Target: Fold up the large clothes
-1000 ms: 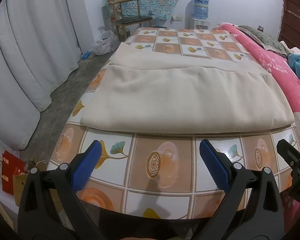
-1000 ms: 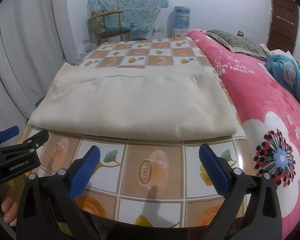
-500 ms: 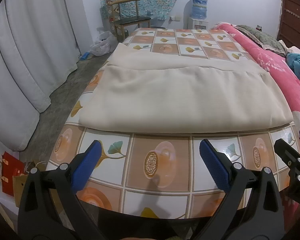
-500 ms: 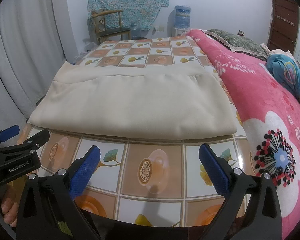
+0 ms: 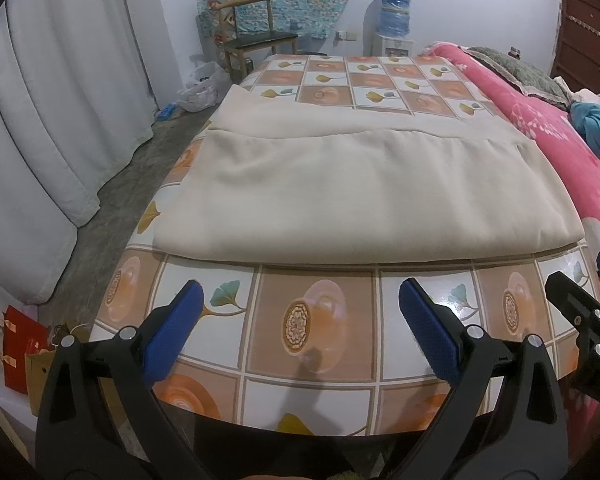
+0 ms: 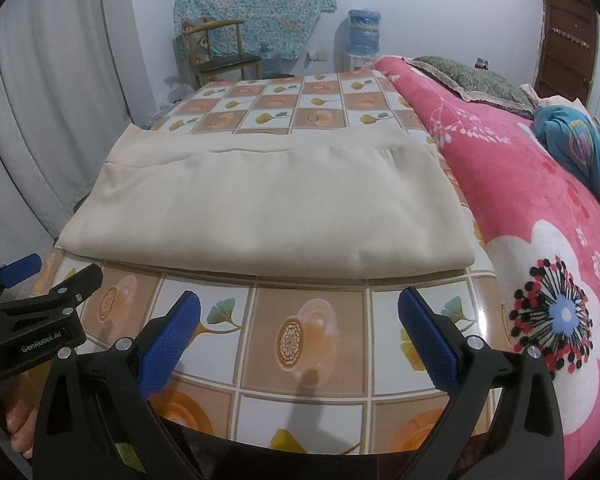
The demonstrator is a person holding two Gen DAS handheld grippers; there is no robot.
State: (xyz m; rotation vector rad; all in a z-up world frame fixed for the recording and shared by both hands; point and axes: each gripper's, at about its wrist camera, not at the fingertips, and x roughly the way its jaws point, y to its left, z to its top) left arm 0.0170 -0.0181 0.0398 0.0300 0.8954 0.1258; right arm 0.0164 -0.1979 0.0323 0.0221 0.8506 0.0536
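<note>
Left gripper point(image 5: 298, 320) is hovering over the table's near edge, jaws spread wide, holding nothing. Right gripper point(image 6: 298, 320) is doing likewise just beside it, also wide and empty; each is showing at the margin of the other's view.

Both are pointing across the table point(image 5: 316, 320) at the cloth point(image 5: 364, 192), which is lying flat mid-table, folded once: top layer ending short of the far edge, a strip of lower layer showing beyond. Near fold edge is running parallel to the table's near edge, close ahead of both grippers. Pink blanket point(image 6: 540, 208) is abutting the table's right side.

Judgement: between folds. Next move is calling for gripping two corners, one per gripper, catching all layers, then carrying them over evenly.
</note>
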